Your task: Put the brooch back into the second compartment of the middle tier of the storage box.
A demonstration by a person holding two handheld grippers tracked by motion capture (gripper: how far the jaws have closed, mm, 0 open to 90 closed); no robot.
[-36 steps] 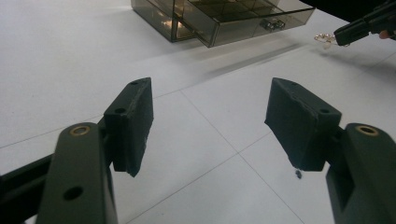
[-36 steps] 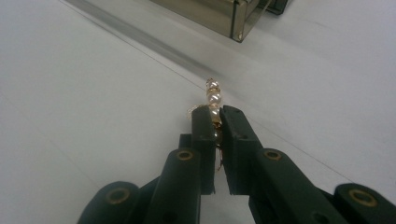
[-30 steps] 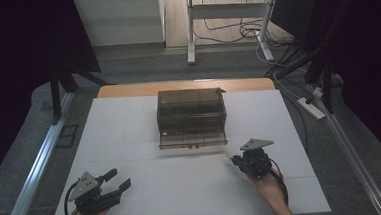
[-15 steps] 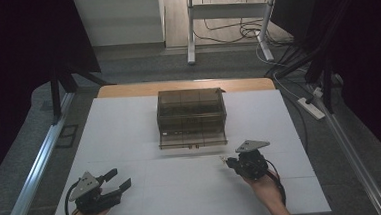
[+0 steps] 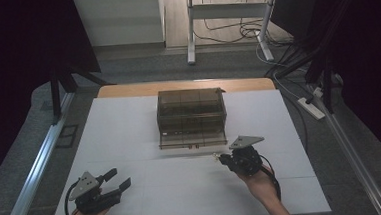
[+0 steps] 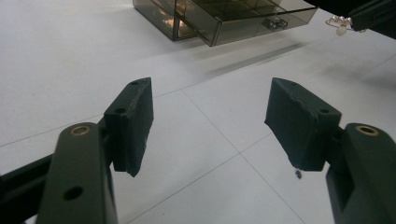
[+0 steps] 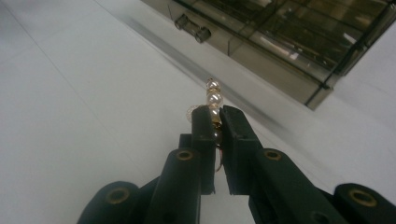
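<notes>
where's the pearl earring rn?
The pearl earring is pinched in the right gripper, poking out past its tips. In the high view it sits right of centre, just in front of the smoky drawer box and apart from it.

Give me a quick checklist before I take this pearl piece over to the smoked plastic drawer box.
1. Right gripper shut on the pearl piece: ok.
2. Grip depth: pearls stick out past the jaw tips, held by the lower part; security cannot tell.
3. Drawer box bottom drawer pulled out: ok.
4. Which compartment is free: cannot tell.
5. Left gripper open, low on the white table, clear of the path: ok.
</notes>
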